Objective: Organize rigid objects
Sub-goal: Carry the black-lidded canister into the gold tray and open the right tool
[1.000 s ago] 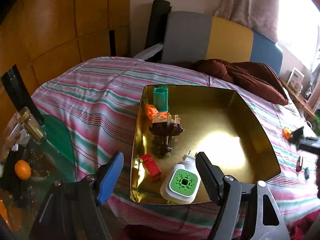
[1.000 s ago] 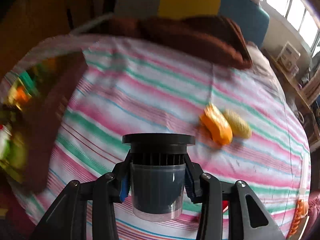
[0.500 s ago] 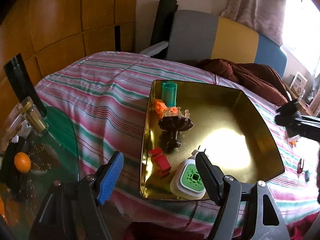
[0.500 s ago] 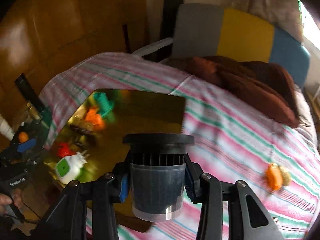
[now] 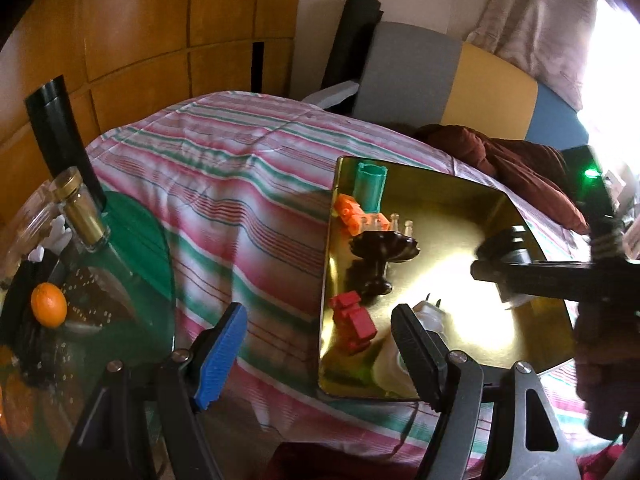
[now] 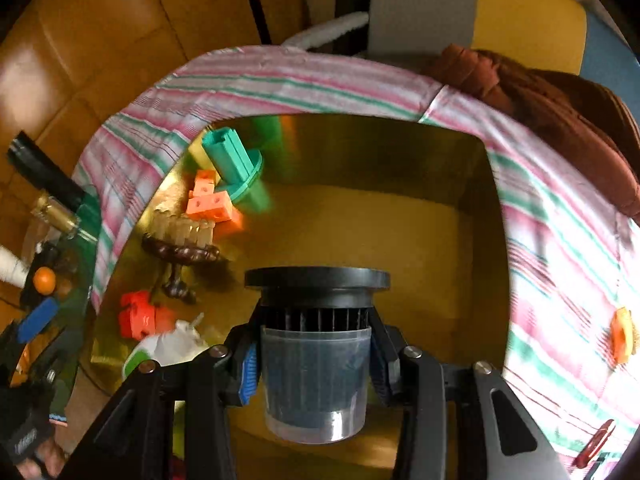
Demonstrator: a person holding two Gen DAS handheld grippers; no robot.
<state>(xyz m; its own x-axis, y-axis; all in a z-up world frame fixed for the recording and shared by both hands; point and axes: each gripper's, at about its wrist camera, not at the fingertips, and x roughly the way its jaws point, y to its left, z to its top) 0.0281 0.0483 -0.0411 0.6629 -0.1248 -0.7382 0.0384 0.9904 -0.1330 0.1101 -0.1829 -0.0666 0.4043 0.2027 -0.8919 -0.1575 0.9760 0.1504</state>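
Right claw carried black-lidded cup over gold tray; left claw wide, empty.

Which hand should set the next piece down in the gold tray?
Right. Its tool already grips the black-lidded cup over the bare part of the gold tray. The left tool is open, holds nothing and sits at the tray's near edge.
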